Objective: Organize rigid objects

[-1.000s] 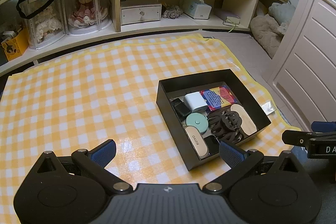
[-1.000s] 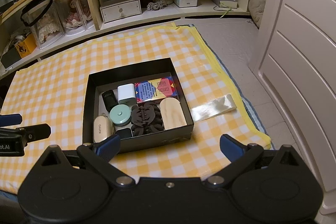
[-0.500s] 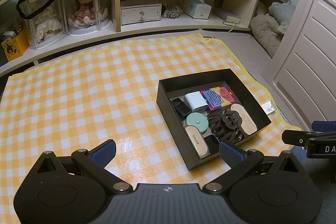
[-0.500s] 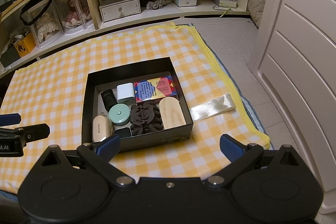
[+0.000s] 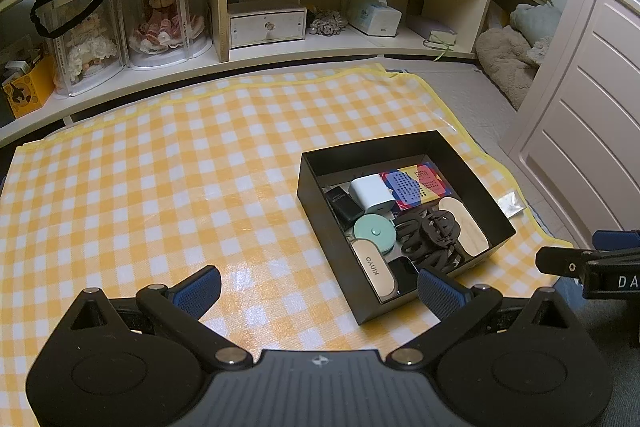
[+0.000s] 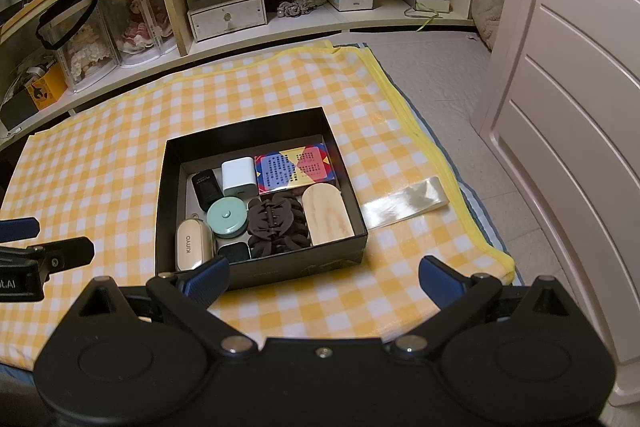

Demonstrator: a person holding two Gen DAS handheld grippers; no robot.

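Black box (image 6: 262, 269), open-topped, square, on yellow checked cloth (image 6: 100, 163) spread over the floor, toward its right edge. Contents, packed close: white charger cube (image 6: 239, 177); multicoloured card box (image 6: 296, 167) along the far wall; small black block (image 6: 206, 189); mint round disc (image 6: 227, 217); dark brown claw clip (image 6: 278, 223); pale wooden oval piece (image 6: 326, 221); cream case marked KINYO (image 6: 193, 245); a dark item (image 6: 234, 253) at the near wall, partly hidden, kind unclear. Clear shiny strip (image 6: 404, 203) lies on the cloth just right of the box. Left gripper (image 5: 318, 287): jaws wide apart, holding nothing. Right gripper (image 6: 324, 277): jaws wide apart, empty, near the box's front wall
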